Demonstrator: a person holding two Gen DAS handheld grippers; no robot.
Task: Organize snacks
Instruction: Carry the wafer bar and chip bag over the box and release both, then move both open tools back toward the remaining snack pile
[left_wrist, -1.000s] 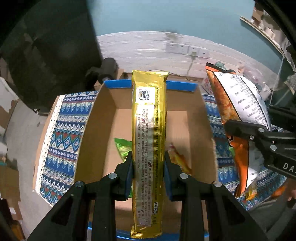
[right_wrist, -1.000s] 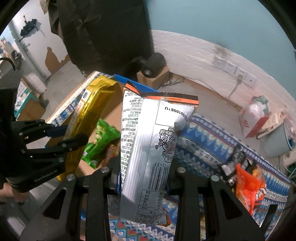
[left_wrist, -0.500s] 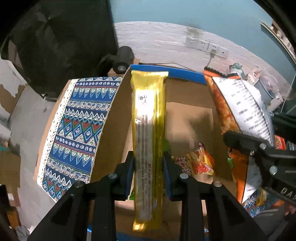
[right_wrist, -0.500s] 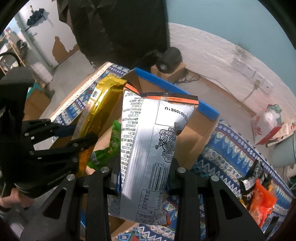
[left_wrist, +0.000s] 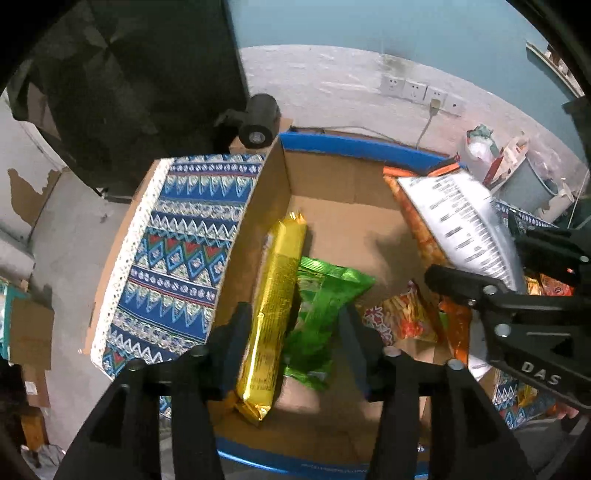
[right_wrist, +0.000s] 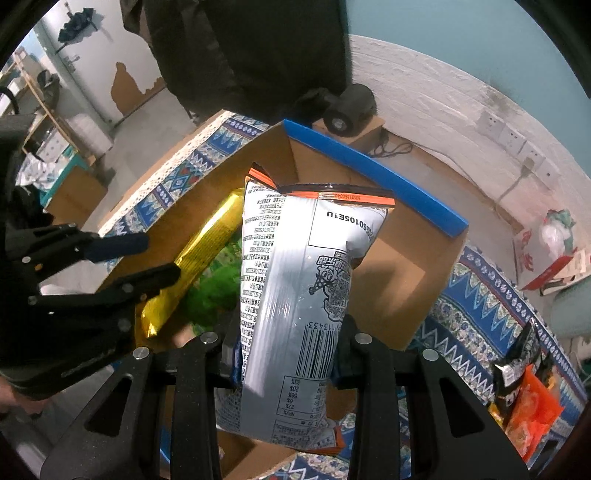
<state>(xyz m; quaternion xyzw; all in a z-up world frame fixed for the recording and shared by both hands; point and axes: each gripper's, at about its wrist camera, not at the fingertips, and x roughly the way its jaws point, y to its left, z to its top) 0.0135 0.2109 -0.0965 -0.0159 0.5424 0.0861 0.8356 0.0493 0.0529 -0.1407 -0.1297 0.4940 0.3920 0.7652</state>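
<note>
One cardboard box (left_wrist: 343, 221), blue-edged, sits on the patterned counter cloth (left_wrist: 184, 251). Silver-backed chip bag (right_wrist: 295, 295), orange top seam, barcode printed, stands upright over the box, grasped by the right gripper (right_wrist: 284, 347) jaws. Gold packet (left_wrist: 273, 306) lies inside along the box wall at 9 o'clock, green bag (left_wrist: 317, 306) touching it. Left gripper (left_wrist: 295, 343) jaws released, spread around both.

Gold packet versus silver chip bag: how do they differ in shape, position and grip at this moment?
The gold packet is long and narrow; the silver chip bag is wide and puffy. The gold packet lies in the cardboard box along its left wall, beside the green bag; the silver chip bag is held above the box. The left gripper is open around the gold packet; the right gripper is clamped on the silver chip bag. Both are sealed foil snacks.
</note>
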